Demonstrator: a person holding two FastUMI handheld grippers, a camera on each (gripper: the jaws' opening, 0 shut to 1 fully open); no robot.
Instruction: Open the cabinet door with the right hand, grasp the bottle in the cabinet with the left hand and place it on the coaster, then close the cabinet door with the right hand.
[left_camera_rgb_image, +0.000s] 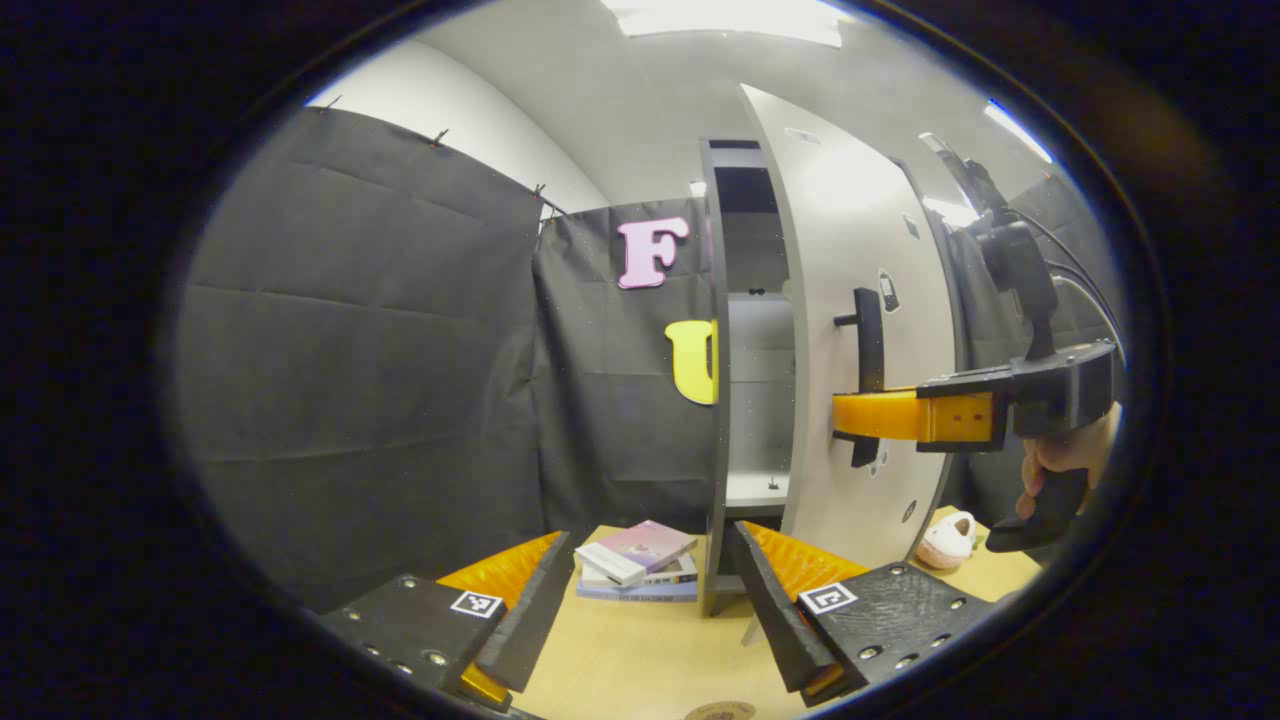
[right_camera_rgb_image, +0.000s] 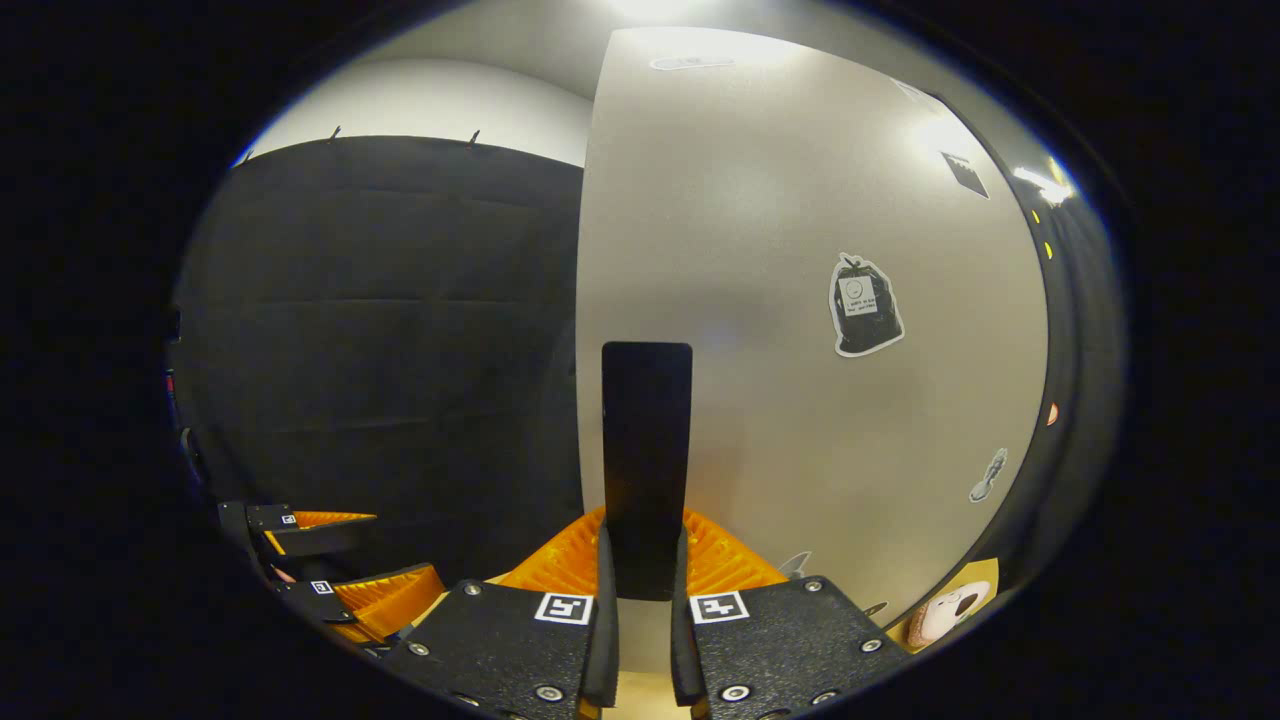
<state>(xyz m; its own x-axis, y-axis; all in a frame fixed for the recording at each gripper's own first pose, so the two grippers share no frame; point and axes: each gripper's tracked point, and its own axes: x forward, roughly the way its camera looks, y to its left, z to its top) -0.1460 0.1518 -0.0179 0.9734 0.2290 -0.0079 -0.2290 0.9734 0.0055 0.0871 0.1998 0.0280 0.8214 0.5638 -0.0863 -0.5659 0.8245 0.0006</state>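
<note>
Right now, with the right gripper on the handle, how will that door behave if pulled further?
The door looks like a rigid flat panel, so it should probably swing as one piece without flexing. It stands partly open already, so it likely turns freely. The right gripper is clamped on the slim handle; its smooth bar might slip if the pull goes off-axis.

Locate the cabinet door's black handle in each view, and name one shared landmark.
Left gripper view: the handle sits right of centre on the open door, with the right hand-held gripper closed on it.
Right gripper view: the handle stands upright at centre, between the fingers.
Shared landmark: the plush slipper, lower right.
</note>
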